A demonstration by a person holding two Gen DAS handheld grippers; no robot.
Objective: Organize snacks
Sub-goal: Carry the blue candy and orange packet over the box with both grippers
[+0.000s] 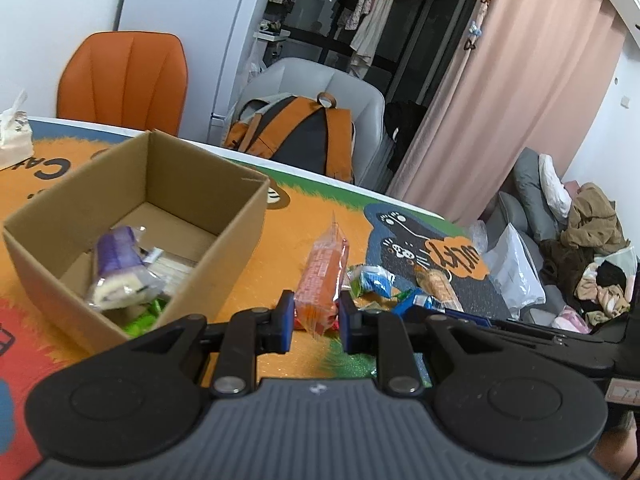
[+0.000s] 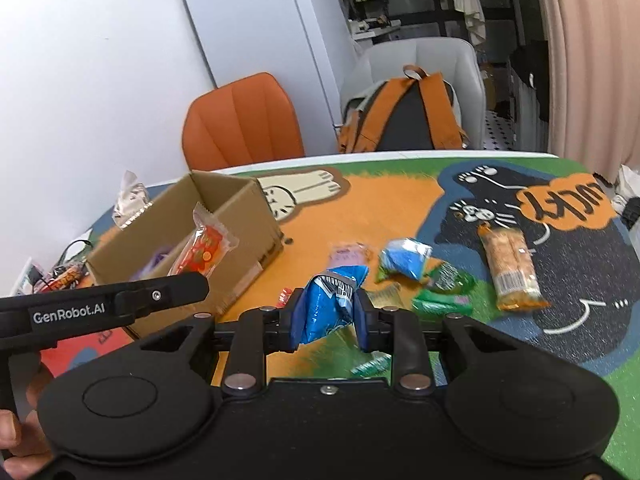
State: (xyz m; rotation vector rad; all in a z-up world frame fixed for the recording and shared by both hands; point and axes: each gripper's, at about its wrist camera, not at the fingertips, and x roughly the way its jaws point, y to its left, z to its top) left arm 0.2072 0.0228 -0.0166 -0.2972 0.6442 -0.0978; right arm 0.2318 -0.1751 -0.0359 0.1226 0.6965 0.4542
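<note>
My left gripper (image 1: 315,326) is shut on an orange snack packet (image 1: 325,280) and holds it above the table, just right of the open cardboard box (image 1: 224,240). The box holds a purple-and-white packet (image 1: 116,268) and other wrappers. In the right wrist view the same orange packet (image 2: 204,250) hangs over the box (image 2: 248,224). My right gripper (image 2: 326,316) is shut on a blue snack packet (image 2: 324,308), lifted above the loose snacks on the table.
Loose snacks lie on the cartoon table mat (image 2: 384,208): a light blue packet (image 2: 406,260), green wrappers (image 2: 440,292), a purple packet (image 2: 348,254), a long biscuit pack (image 2: 510,268). A tissue pack (image 1: 14,136) sits far left. An orange chair (image 2: 240,120) and a backpack (image 2: 404,114) stand behind the table.
</note>
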